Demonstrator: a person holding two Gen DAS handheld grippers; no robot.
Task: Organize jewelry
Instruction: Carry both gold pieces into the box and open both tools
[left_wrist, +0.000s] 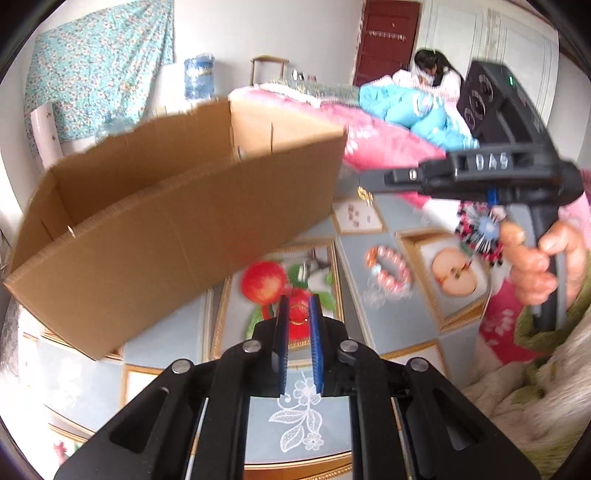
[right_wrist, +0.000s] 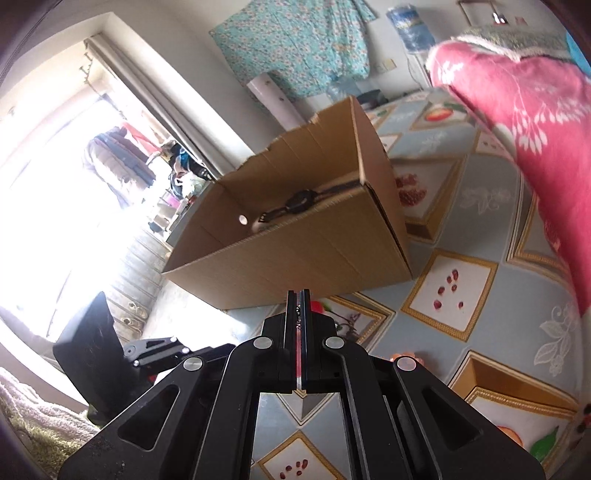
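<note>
Our left gripper (left_wrist: 298, 314) pinches a thin gold ring (left_wrist: 298, 315) between its blue pads, above the fruit-print cloth (left_wrist: 373, 332). Our right gripper (right_wrist: 299, 299) is fully closed — whether it holds anything we cannot tell. Ahead stands the cardboard box (right_wrist: 295, 254), a black watch (right_wrist: 301, 202) inside; a pink bead bracelet (left_wrist: 388, 267) lies on the cloth.

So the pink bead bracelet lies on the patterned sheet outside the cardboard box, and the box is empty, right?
Not quite: the cardboard box is not empty. A black watch lies inside it, as the right wrist view shows. The pink bead bracelet does lie on the patterned sheet outside it.
</note>
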